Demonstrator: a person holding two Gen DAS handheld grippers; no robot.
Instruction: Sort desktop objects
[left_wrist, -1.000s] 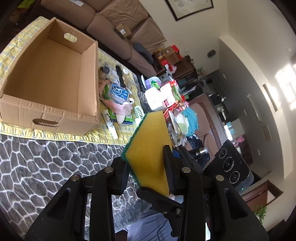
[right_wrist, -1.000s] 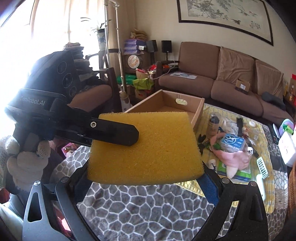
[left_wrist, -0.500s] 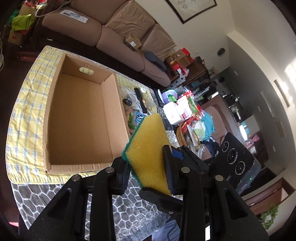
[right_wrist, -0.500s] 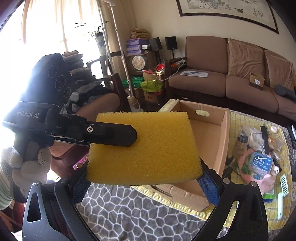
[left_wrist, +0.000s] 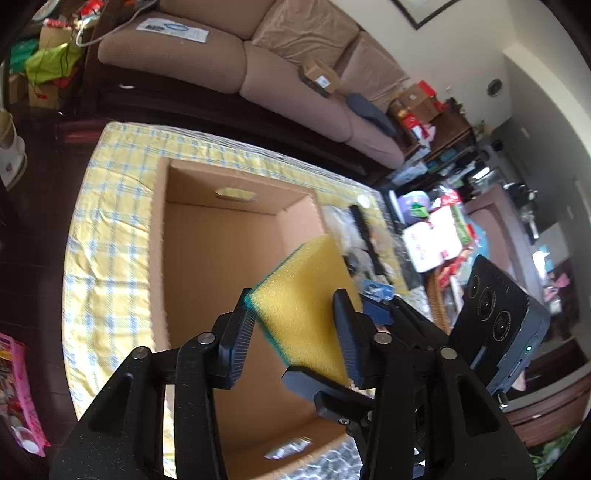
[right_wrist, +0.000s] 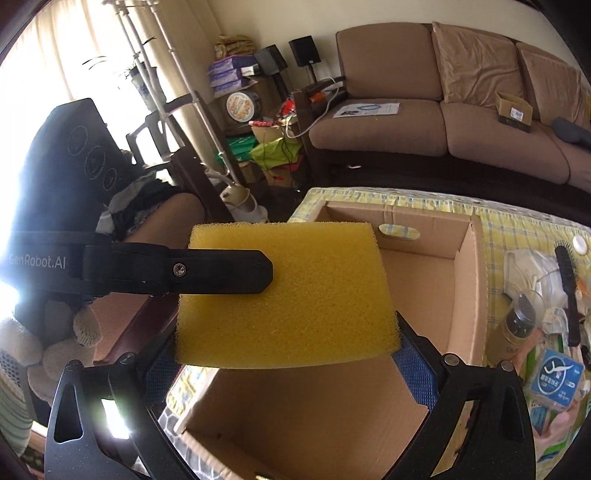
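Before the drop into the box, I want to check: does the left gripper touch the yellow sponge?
Touching. In the left wrist view the sponge sits clamped between both fingers of the left gripper.

Daylight floods in through the curtains (right_wrist: 48, 74), blowing that side out white. Fisheye edges curve and darken; the sponge (left_wrist: 306, 295) looks slightly motion-blurred.
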